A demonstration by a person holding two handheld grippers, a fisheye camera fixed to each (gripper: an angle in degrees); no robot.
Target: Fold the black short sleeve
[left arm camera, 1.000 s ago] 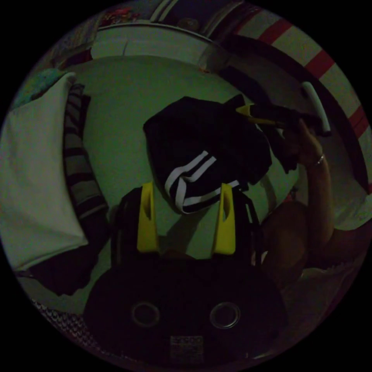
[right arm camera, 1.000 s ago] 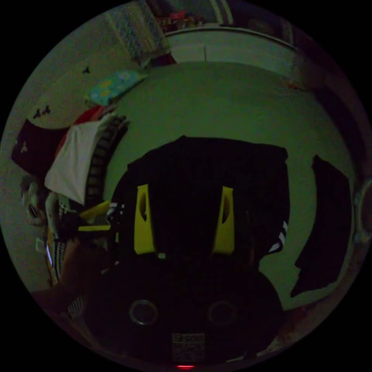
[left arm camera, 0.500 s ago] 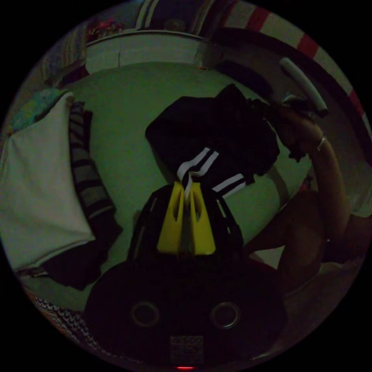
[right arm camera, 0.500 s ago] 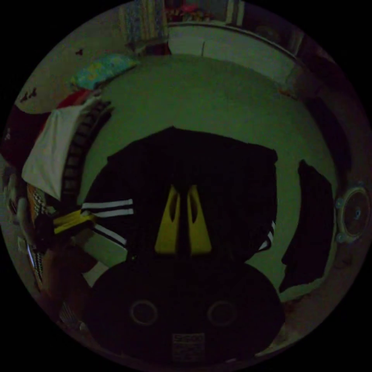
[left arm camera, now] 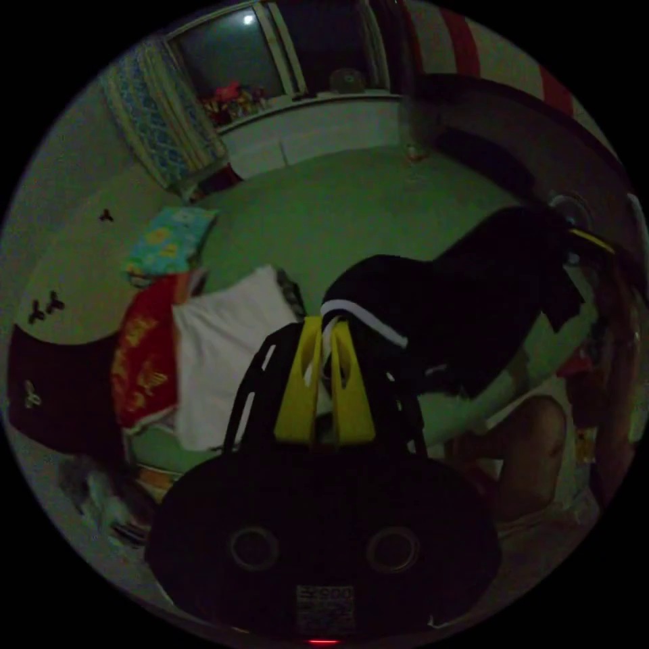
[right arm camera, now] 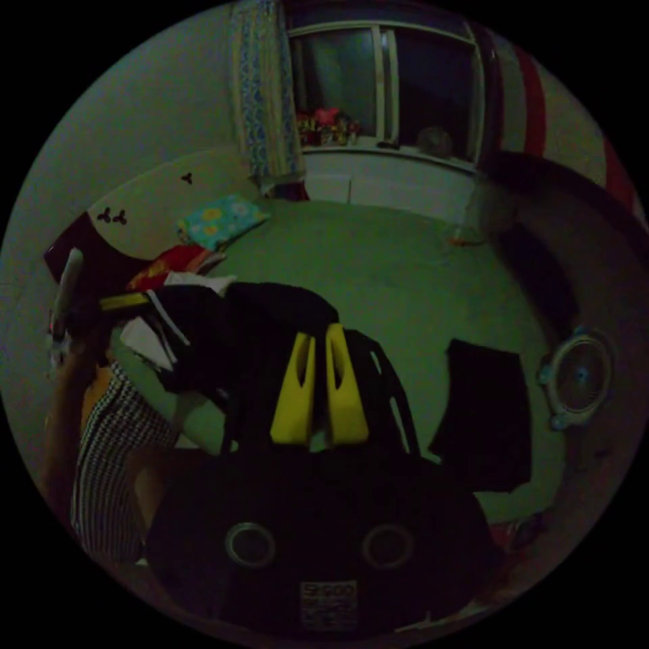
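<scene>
Black short sleeve (left arm camera: pixel 466 311) lifted clear of the green bed (left arm camera: pixel 338 203), strung between the two grippers. Left gripper (left arm camera: pixel 324 334) with yellow jaws pressed together on a white-striped edge of the garment, stripe fabric showing in the narrow slit between them. Right gripper (right arm camera: pixel 319 338) with jaws drawn close too, dark cloth draped just behind and around them; pinched fabric between them too dark to confirm. In the left gripper view, right gripper at the far right edge as a thin yellow tip, at the garment's upper corner. In the right gripper view, left gripper (right arm camera: pixel 125 301) off to the left, held by a hand (right arm camera: pixel 67 338), the garment hanging from it with a white stripe visible. Second dark cloth (right arm camera: pixel 487 412) lying flat on the bed, well apart from the held garment. White folded piece (left arm camera: pixel 223 351) and red cloth (left arm camera: pixel 145 358) stacked beside a patterned pillow (left arm camera: pixel 169 236) near the headboard. Round fan (right arm camera: pixel 578 375) at the bed's edge. Window (right arm camera: pixel 378 74) with curtain (right arm camera: pixel 260 88) beyond.
</scene>
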